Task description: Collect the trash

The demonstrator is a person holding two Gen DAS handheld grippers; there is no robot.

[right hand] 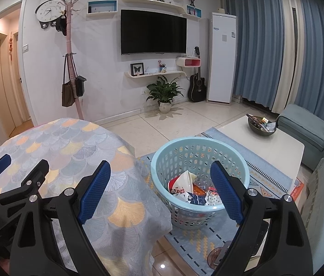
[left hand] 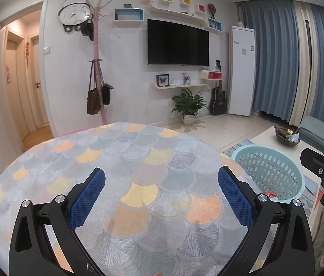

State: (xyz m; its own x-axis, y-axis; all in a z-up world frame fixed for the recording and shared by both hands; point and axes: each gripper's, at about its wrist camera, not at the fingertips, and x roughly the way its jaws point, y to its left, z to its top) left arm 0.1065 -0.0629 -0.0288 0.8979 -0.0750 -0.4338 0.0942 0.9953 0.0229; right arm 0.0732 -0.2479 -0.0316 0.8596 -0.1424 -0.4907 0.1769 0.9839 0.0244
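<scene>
A light blue perforated basket [right hand: 200, 158] stands on the rug right of the round table. Several snack wrappers [right hand: 191, 192] lie inside it. My right gripper [right hand: 160, 177] is open and empty, above the gap between the table's right edge and the basket. My left gripper [left hand: 162, 185] is open and empty, held over the table with the fan-pattern cloth [left hand: 139, 161]. The basket shows at the right of the left wrist view [left hand: 270, 168], with a bit of wrapper [left hand: 271, 194] inside. The left gripper shows at the left edge of the right wrist view [right hand: 19, 163].
A white coffee table [right hand: 265, 145] with a dark bowl [right hand: 262, 125] of small items stands behind the basket. A teal sofa [right hand: 311, 131] is at the right. A potted plant [right hand: 164, 96], guitar [right hand: 197, 87] and pink coat rack [right hand: 72, 64] stand by the far wall.
</scene>
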